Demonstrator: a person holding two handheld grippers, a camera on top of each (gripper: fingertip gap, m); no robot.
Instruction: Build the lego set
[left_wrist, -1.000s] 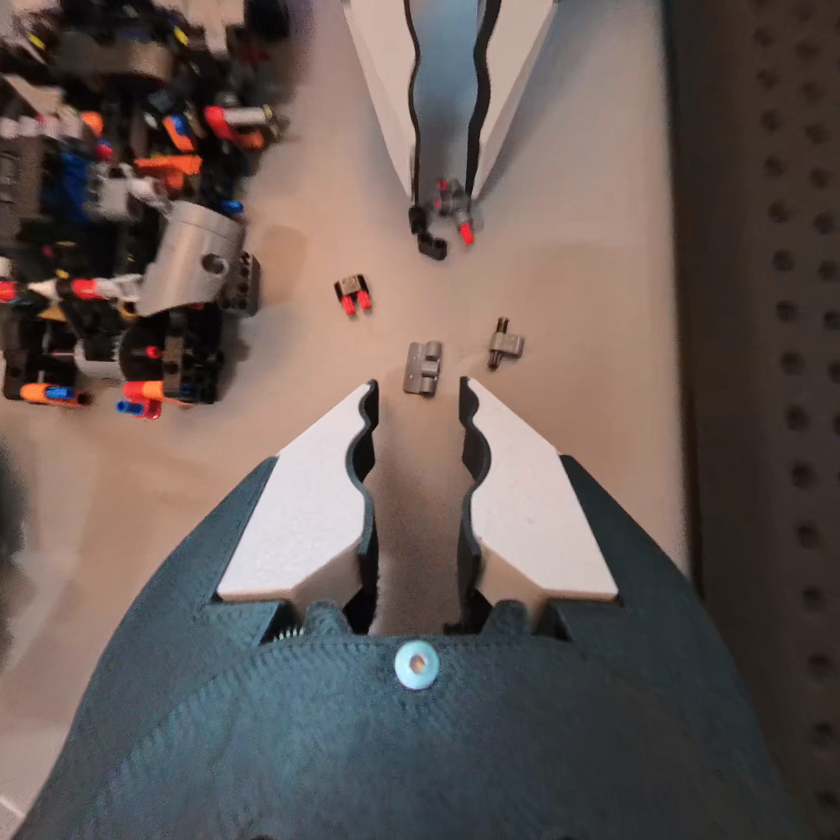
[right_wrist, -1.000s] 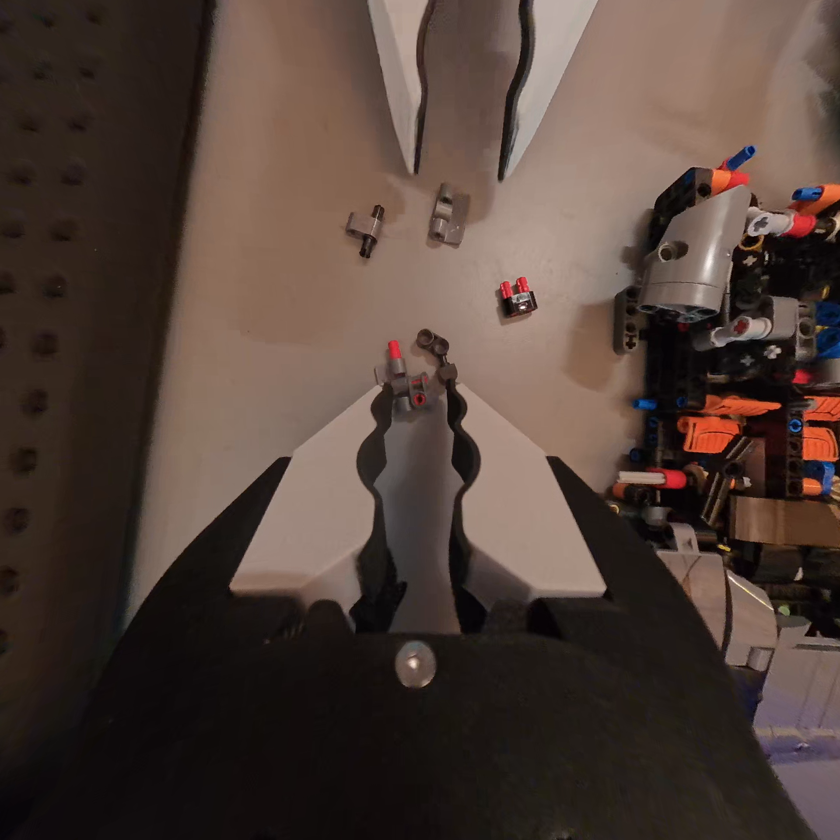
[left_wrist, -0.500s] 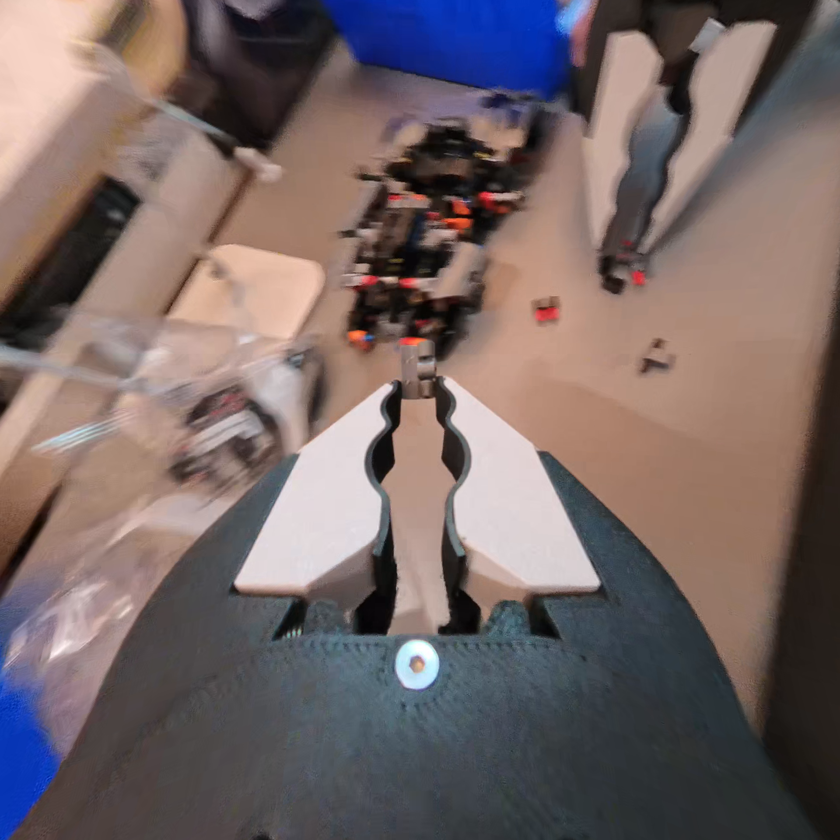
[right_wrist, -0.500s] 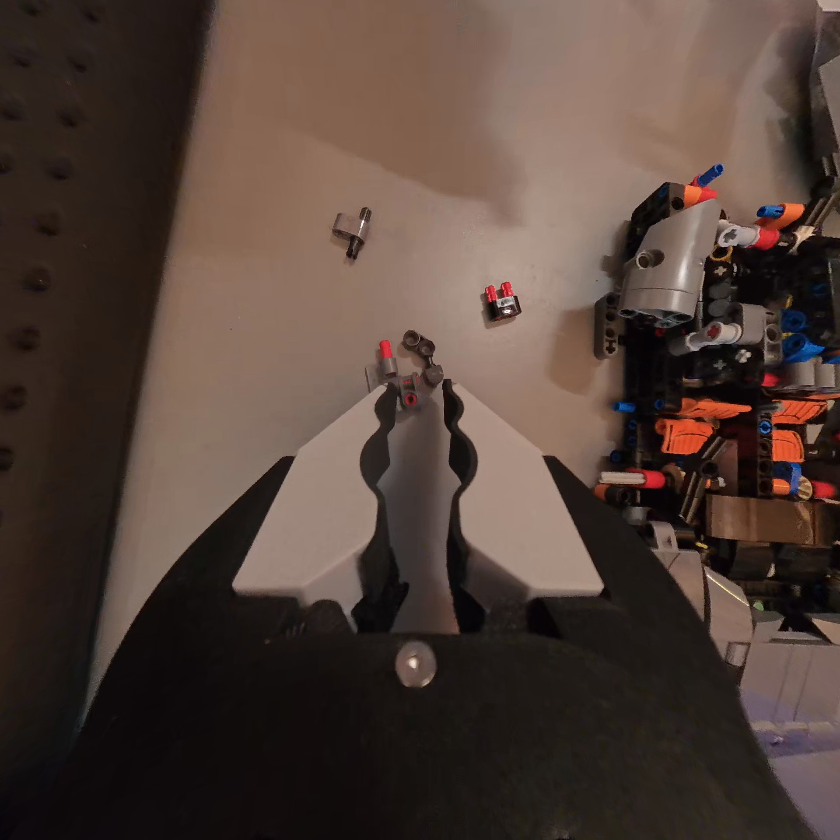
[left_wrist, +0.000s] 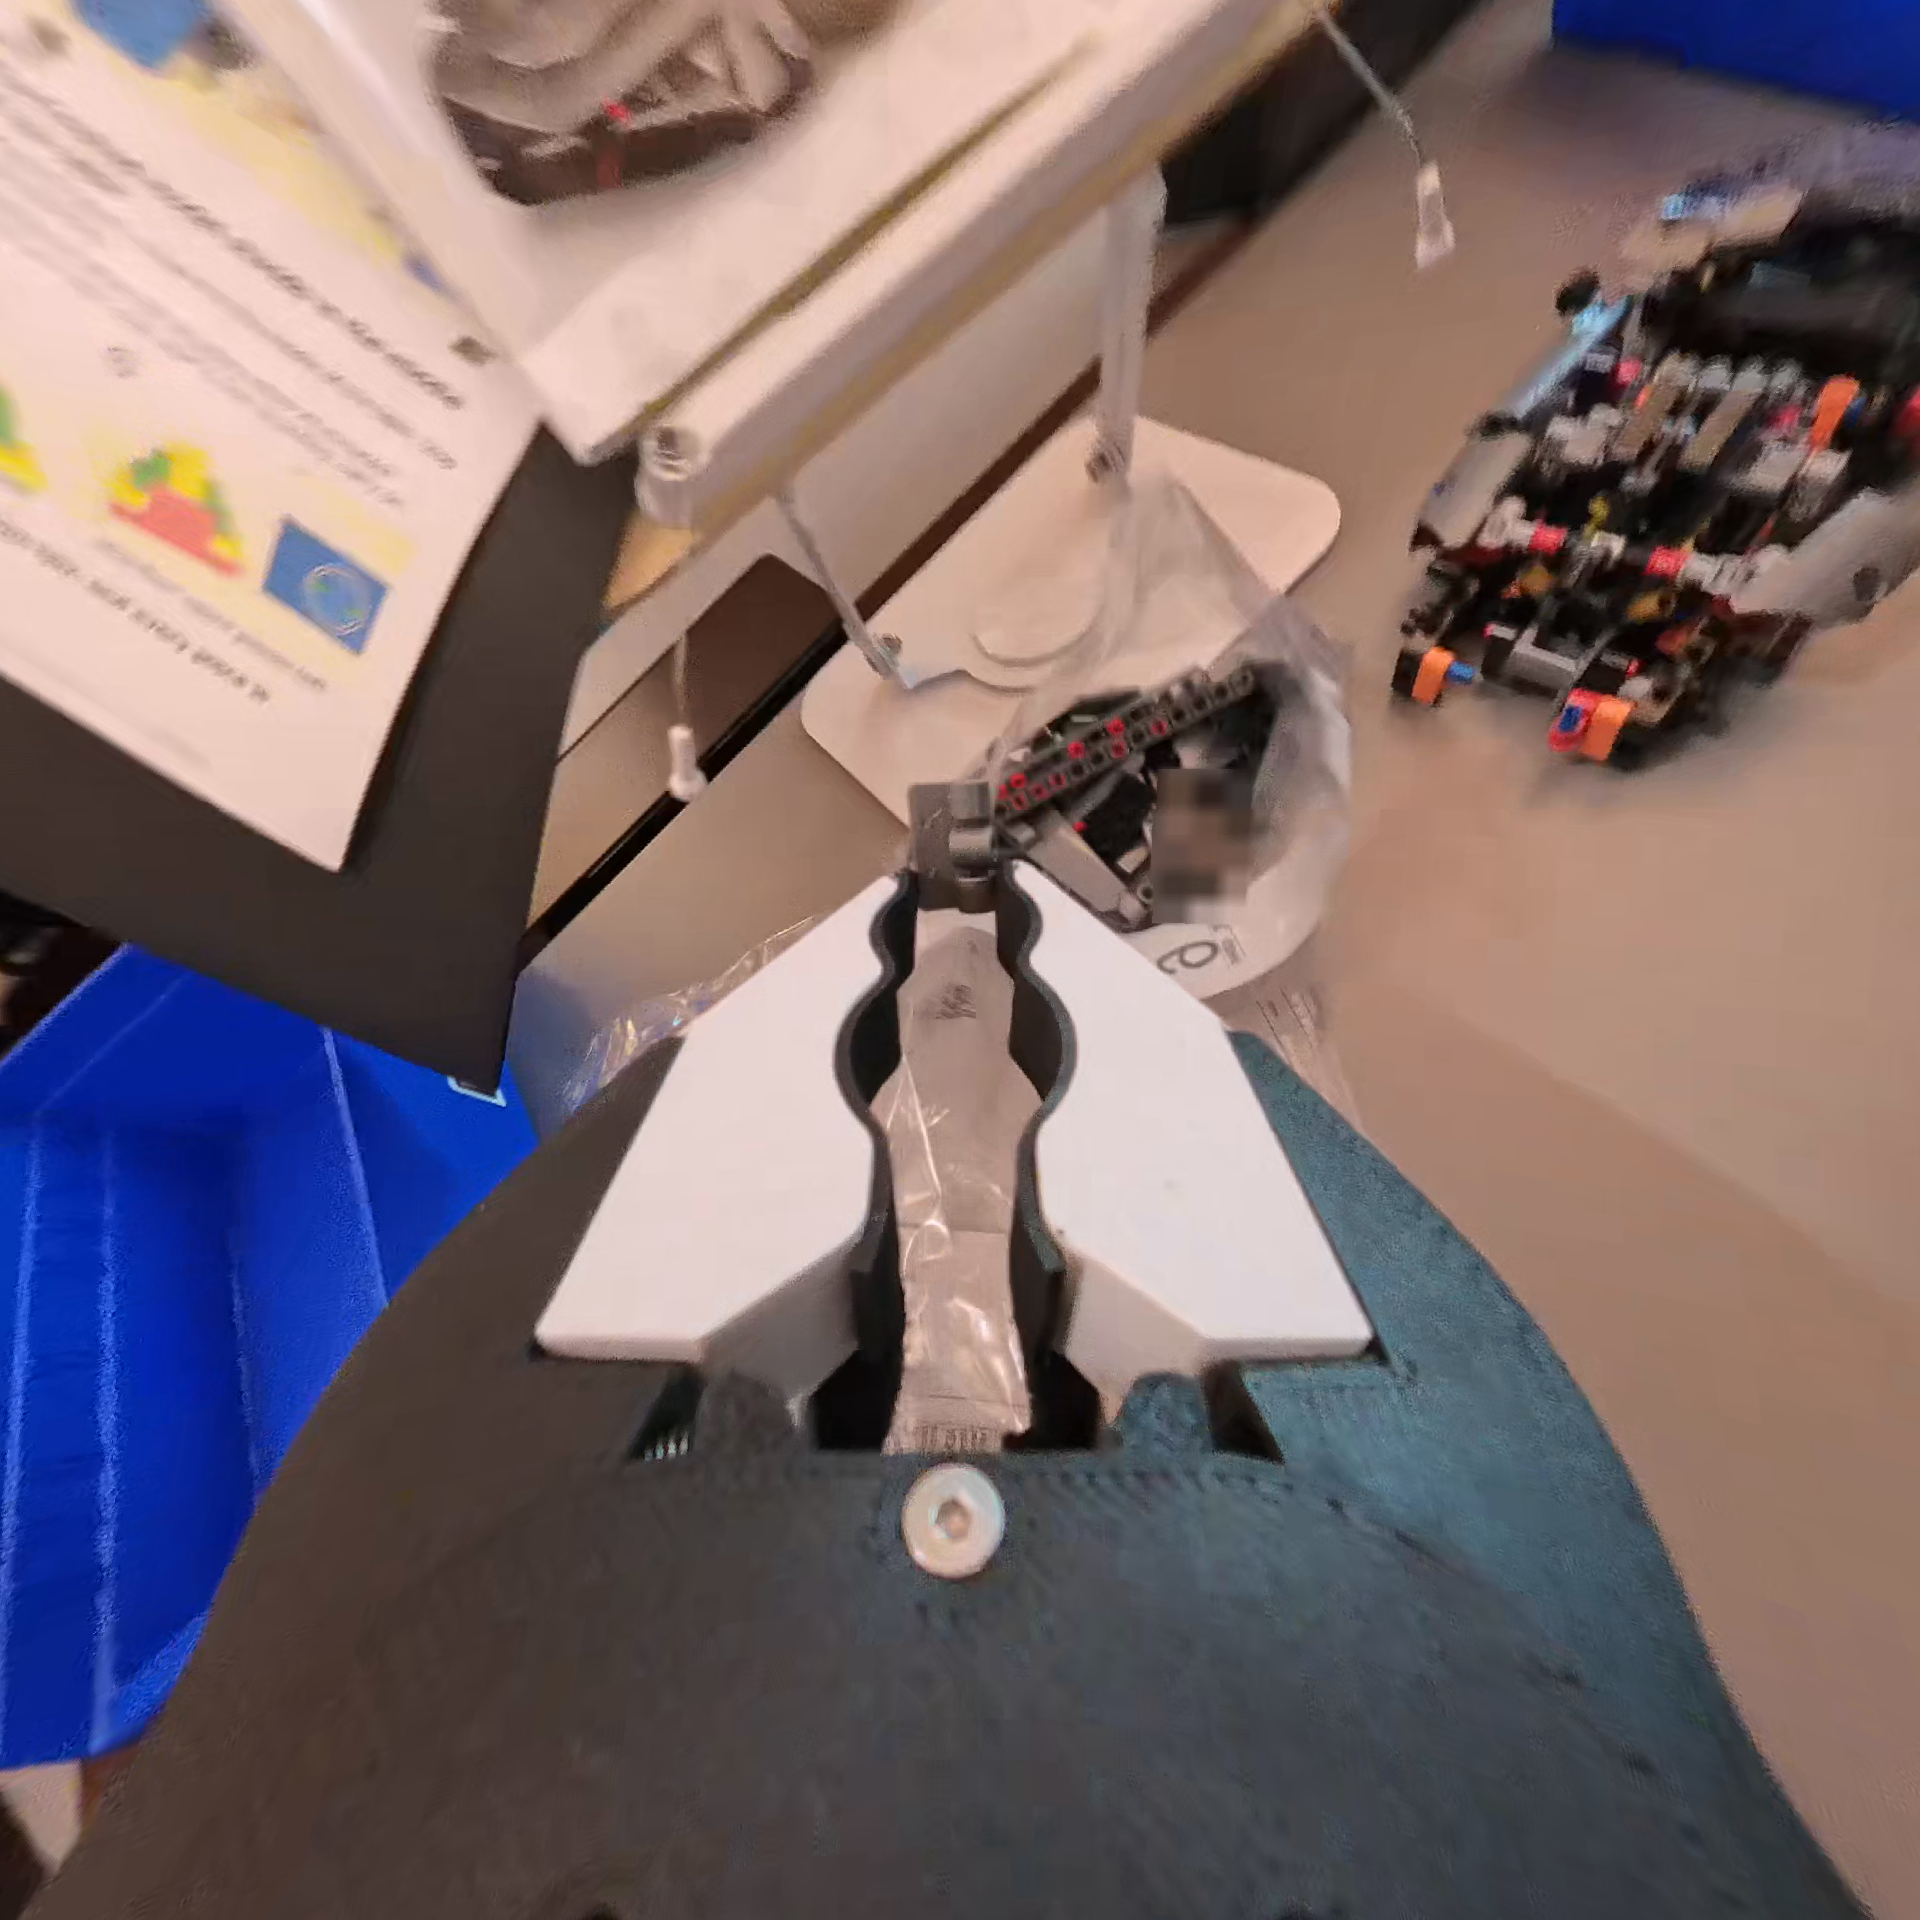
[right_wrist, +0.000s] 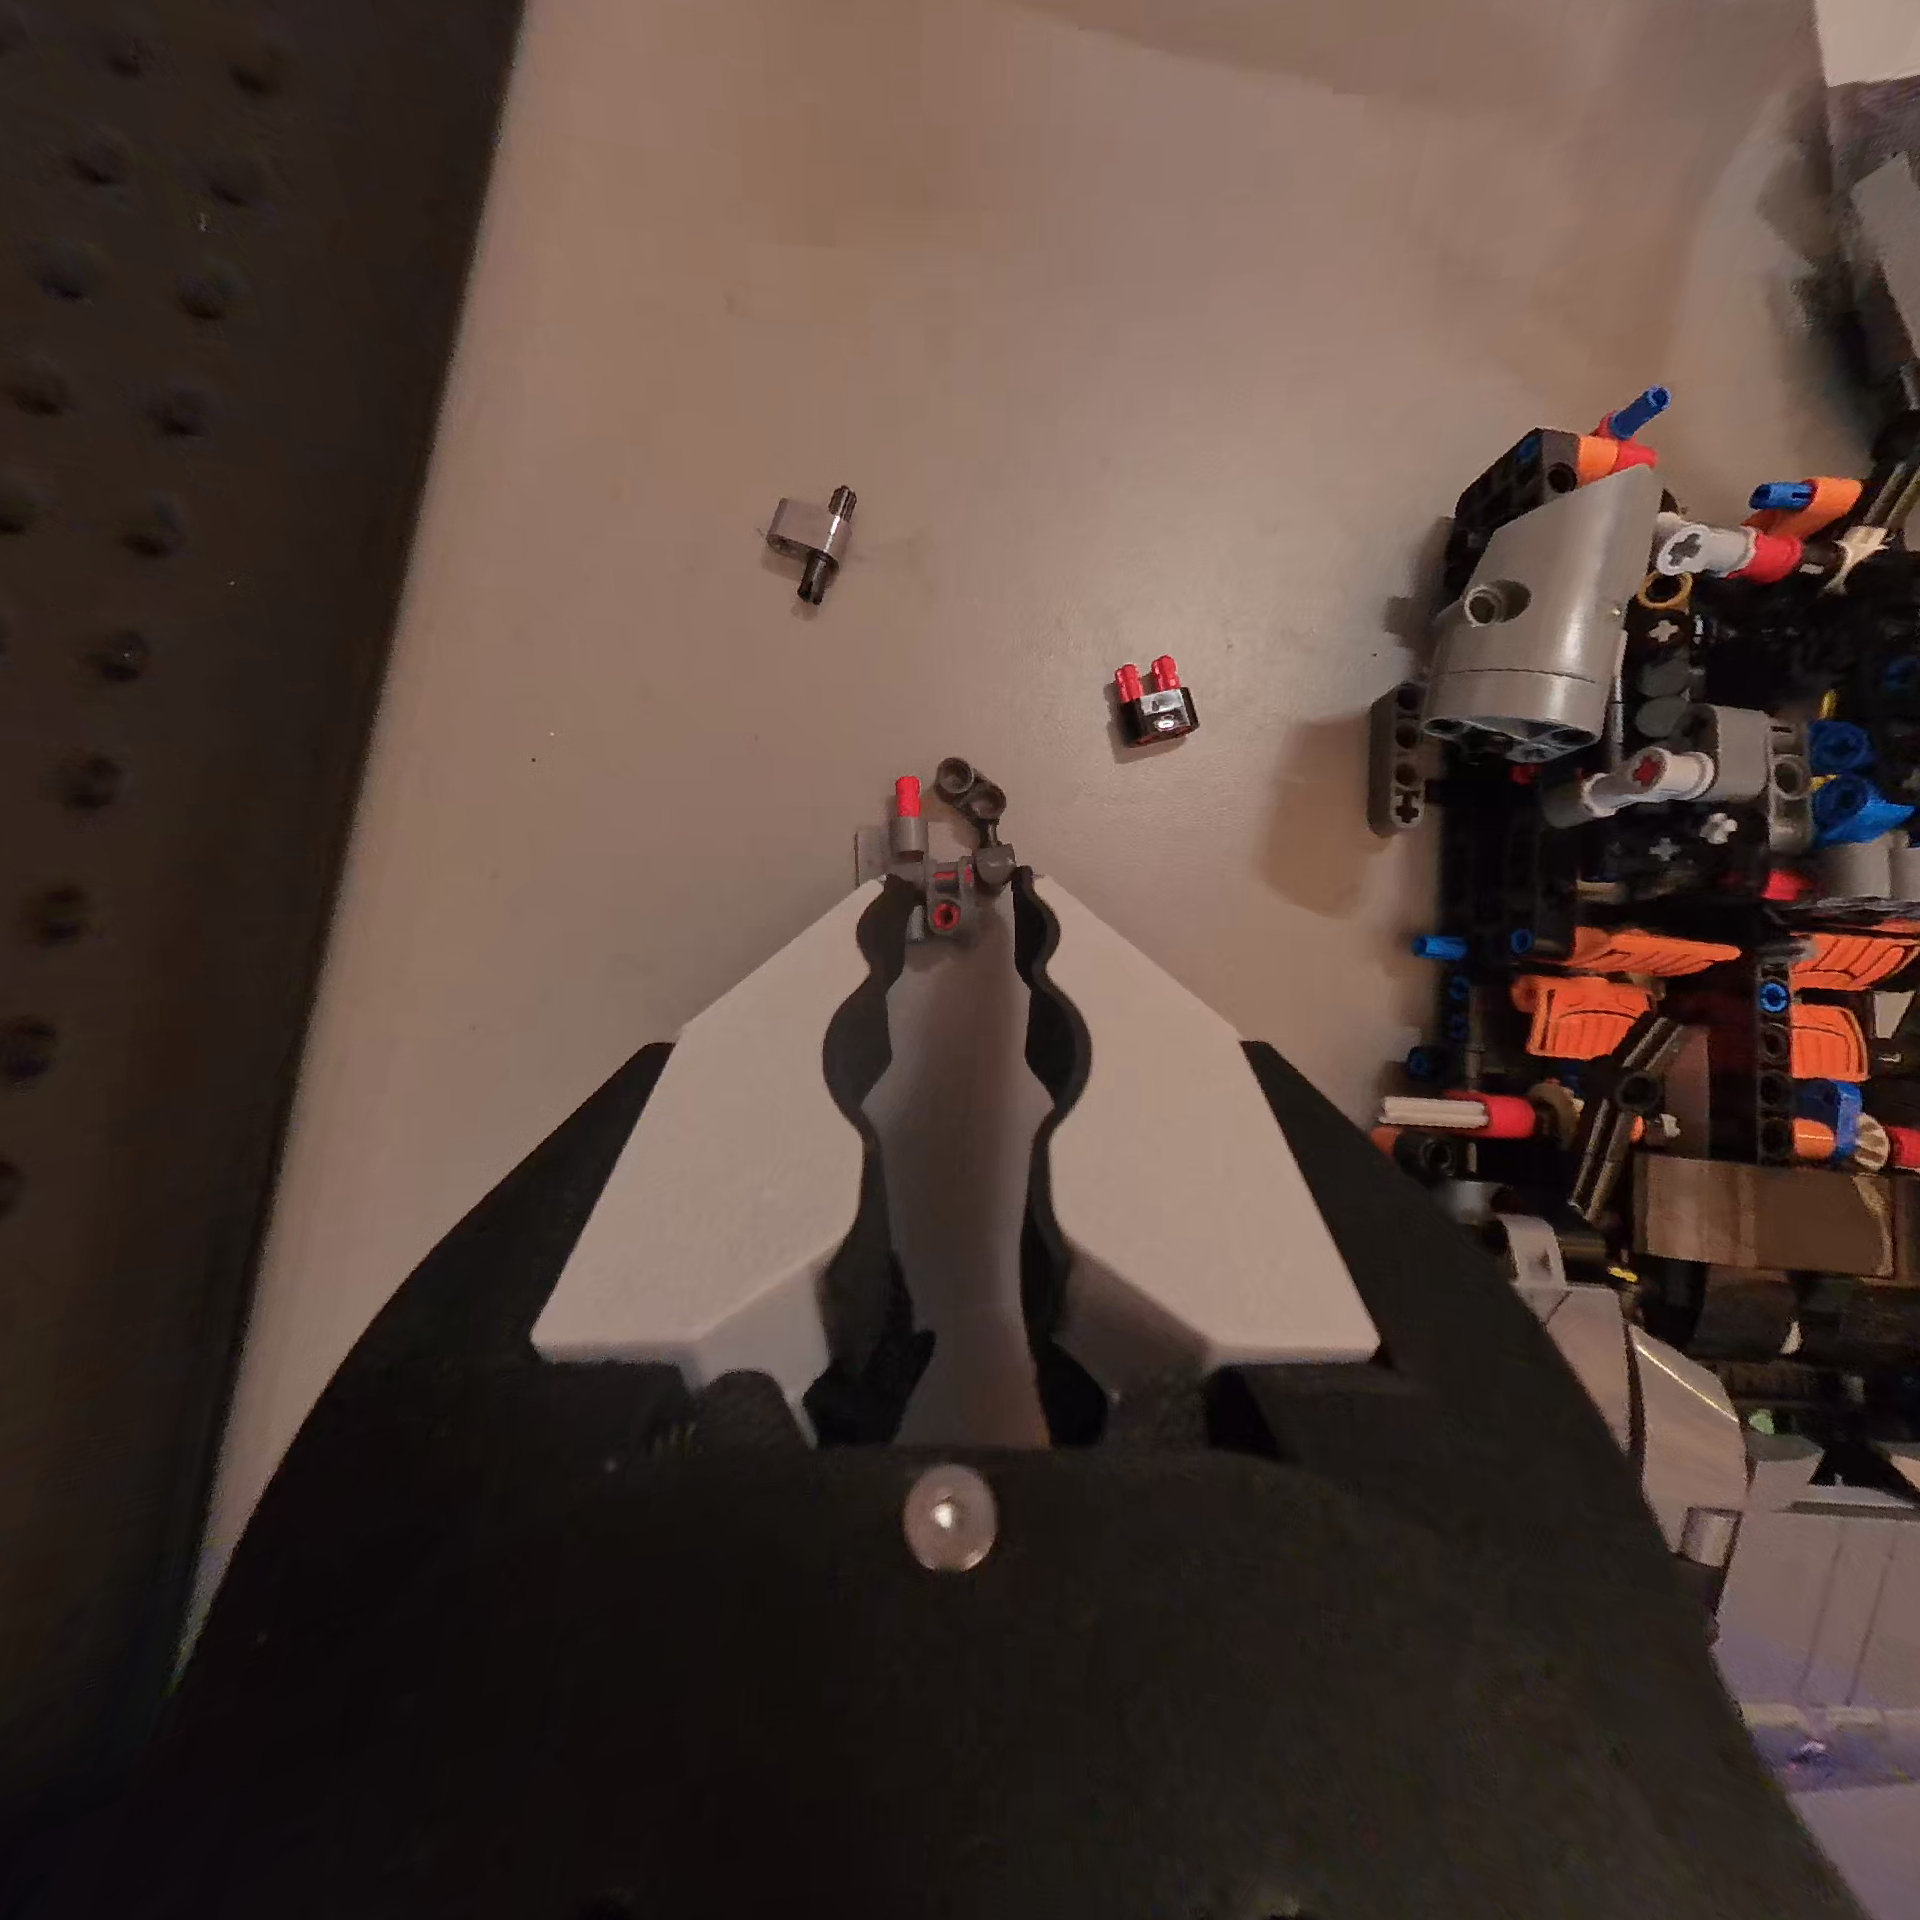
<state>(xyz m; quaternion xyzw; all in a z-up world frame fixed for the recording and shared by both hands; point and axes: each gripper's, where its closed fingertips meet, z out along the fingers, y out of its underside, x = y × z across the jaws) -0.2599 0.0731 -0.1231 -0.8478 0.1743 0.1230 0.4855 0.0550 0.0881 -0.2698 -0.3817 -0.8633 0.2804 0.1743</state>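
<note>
My left gripper (left_wrist: 956, 883) is shut on a small grey connector piece (left_wrist: 951, 831) and holds it in the air, facing the instruction booklet (left_wrist: 208, 395) on its stand. My right gripper (right_wrist: 951, 883) is shut on a small grey and red sub-assembly (right_wrist: 951, 852) with a red pin and a dark link arm, low over the table. The partly built black, grey and orange lego car lies at the right in the right wrist view (right_wrist: 1683, 883) and far right in the left wrist view (left_wrist: 1683, 499).
A grey piece with a black pin (right_wrist: 816, 535) and a black piece with two red pins (right_wrist: 1155, 707) lie loose on the table. A clear bag of parts (left_wrist: 1174, 769) sits by the white stand base (left_wrist: 1195, 520). A blue bin (left_wrist: 187, 1299) is lower left. A dark perforated panel (right_wrist: 156, 623) borders the left. There is about 35 cm between the tips of the two grippers.
My left gripper closed on the grey connector, lifted it off the table and swung left toward the booklet. My right gripper stayed put with its sub-assembly.
</note>
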